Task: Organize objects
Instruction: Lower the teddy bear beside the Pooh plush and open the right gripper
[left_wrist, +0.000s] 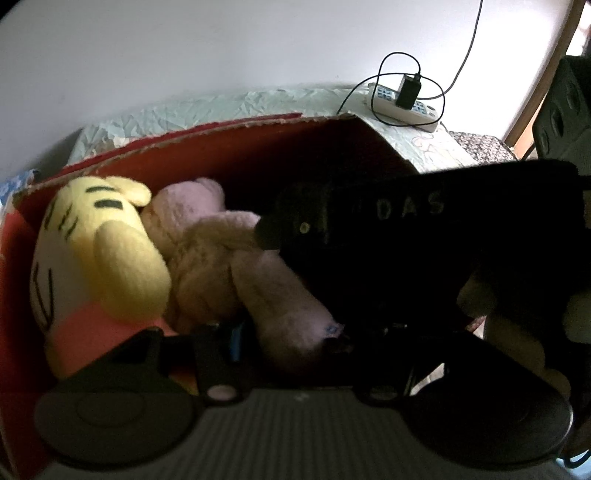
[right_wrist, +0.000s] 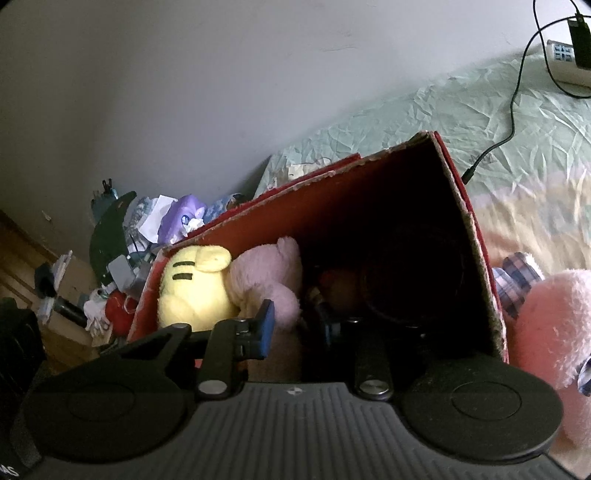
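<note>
A bed with a crumpled pale green sheet (right_wrist: 461, 110) stands against a white wall. Nearest, the right gripper (right_wrist: 299, 332) reaches into a red cardboard box (right_wrist: 369, 184), its jaws parted with nothing seen between them. The left gripper (left_wrist: 288, 332) is also in the box; its far finger is lost in shadow, so its opening cannot be told. Inside lie a yellow plush toy (right_wrist: 192, 291) touching a pink plush toy (right_wrist: 266, 280). Another pink plush (right_wrist: 550, 325) lies outside, just beside the box. Farther off, a power strip (left_wrist: 402, 105) rests on the sheet.
</note>
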